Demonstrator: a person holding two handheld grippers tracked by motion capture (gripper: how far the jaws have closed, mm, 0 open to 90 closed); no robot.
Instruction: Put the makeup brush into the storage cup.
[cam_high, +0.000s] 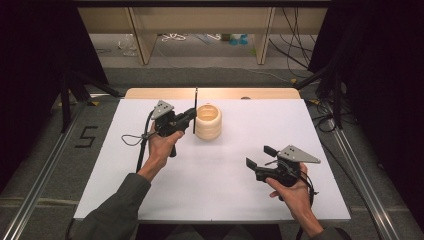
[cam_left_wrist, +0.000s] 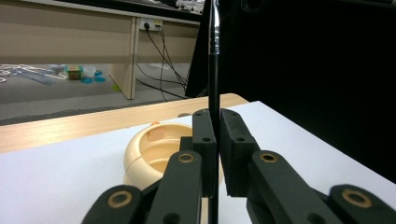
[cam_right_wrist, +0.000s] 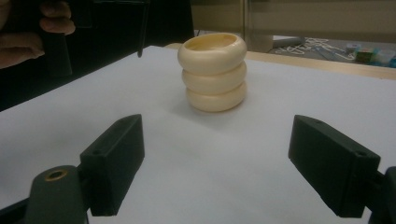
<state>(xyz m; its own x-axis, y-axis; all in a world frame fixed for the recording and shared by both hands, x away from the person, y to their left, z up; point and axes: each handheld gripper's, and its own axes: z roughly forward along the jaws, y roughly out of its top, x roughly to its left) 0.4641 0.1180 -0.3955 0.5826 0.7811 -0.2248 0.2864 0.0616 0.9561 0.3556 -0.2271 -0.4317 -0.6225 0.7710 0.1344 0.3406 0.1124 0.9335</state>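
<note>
The left claw (cam_high: 192, 114) was a black pistol-grip unit. A grey three-cornered plate (cam_high: 163, 108) sat on top of its body, and a thin dark cable (cam_high: 142, 145) trailed from it in a loop. The right claw (cam_high: 260, 156) had the same build, with a grey plate (cam_high: 298, 154) on top. In the left gripper view, each jaw was a matte black rectangular block with small screw holes, carried on black link arms. Brass-coloured bushings (cam_left_wrist: 186, 158) marked the link pivots. The person's left forearm wore a dark olive-grey sleeve (cam_high: 116, 206).
</note>
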